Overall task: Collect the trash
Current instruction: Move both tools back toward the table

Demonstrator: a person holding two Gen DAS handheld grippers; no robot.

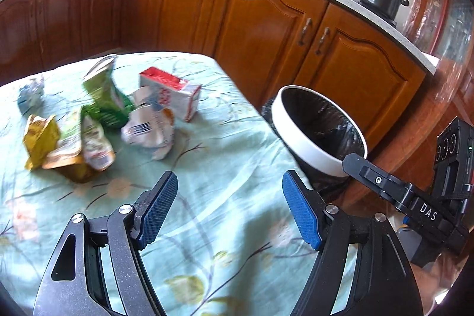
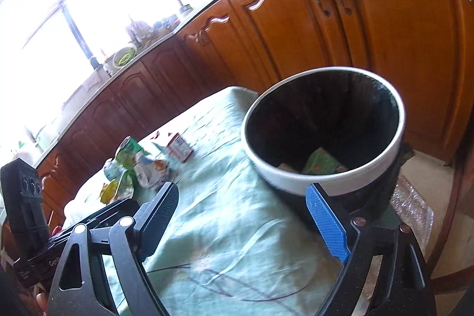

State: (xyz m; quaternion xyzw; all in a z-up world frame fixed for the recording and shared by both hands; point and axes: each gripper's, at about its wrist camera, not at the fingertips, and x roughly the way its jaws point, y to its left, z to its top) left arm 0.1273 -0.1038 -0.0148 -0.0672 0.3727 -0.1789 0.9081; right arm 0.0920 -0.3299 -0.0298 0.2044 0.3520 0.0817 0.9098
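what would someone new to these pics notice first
Probably the heap of crumpled wrappers and a red and white carton on the pale green floral tablecloth, left of centre in the left wrist view. Next, the white-rimmed trash bin with a black liner beside the table's edge, already holding a green packet. Both tongs, left and right, are open and empty.
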